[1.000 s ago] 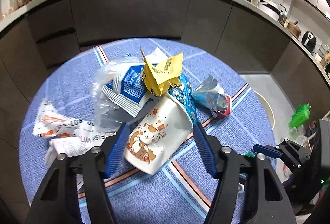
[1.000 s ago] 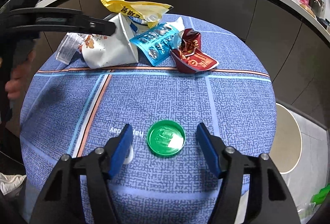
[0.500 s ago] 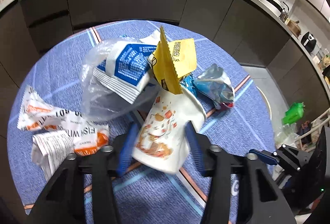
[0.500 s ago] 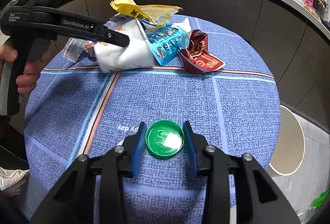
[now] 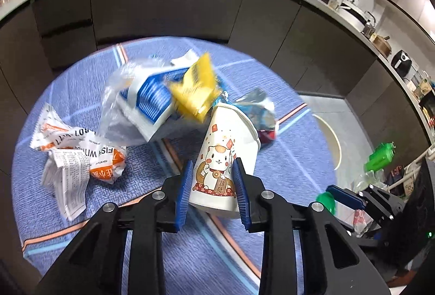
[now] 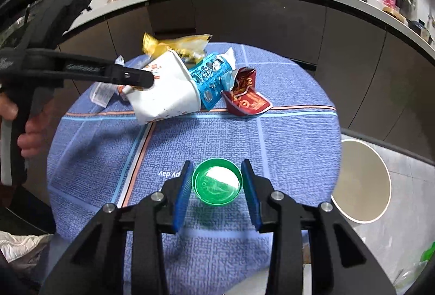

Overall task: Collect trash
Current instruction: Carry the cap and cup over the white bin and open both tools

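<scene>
Cup [image 5: 225,159] pinched near base in left gripper [image 5: 212,191], jaws just closing, tilted above table [image 5: 81,93]. Lid [image 6: 217,181] clamped in right gripper [image 6: 217,183], lifted. Risks: thin cup crushing, slipping; lid popping out before bin [image 6: 361,180].

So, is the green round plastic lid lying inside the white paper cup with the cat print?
No, the green round plastic lid sits between the right tool's fingers, apart from the white paper cup with the cat print.
</scene>
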Available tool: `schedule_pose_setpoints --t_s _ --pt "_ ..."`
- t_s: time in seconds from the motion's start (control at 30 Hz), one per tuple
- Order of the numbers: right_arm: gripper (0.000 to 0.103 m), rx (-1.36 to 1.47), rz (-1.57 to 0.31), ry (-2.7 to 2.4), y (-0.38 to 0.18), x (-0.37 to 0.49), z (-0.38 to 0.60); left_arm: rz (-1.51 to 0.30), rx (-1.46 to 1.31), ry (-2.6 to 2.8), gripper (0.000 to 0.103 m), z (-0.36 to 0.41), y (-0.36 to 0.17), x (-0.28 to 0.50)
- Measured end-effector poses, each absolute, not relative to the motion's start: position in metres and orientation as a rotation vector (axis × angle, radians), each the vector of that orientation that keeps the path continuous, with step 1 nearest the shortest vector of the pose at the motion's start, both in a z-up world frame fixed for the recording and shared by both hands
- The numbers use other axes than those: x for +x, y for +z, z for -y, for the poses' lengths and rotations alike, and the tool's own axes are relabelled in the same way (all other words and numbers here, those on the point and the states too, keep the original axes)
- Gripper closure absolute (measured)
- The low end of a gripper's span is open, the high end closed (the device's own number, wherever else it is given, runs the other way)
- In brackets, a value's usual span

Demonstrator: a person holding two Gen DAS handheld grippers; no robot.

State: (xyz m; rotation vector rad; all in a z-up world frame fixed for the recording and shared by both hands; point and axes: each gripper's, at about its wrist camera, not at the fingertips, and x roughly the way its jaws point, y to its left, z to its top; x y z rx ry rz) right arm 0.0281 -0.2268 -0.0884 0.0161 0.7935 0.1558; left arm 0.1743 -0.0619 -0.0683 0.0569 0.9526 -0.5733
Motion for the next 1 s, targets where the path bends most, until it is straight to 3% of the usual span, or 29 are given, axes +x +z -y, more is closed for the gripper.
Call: schedule_pose_setpoints --t_s 0.27,0.5,1.0 --pt "0.066 0.079 -0.722 0.105 -0.071 0.009 0.252 -0.868 0.075 -0.620 0.076 0.079 -0.027 0.133" --pt "0.066 0.164 -0.690 -0.025 -0.072 -0.001 0.313 -0.850 0.098 -0.759 0.076 0.148 -0.005 0.124" --pt "0.066 0.289 -0.780 -0.273 -0.152 -0.007 0.439 -1.052 0.232 -0.934 0.076 0.322 -0.086 0.161"
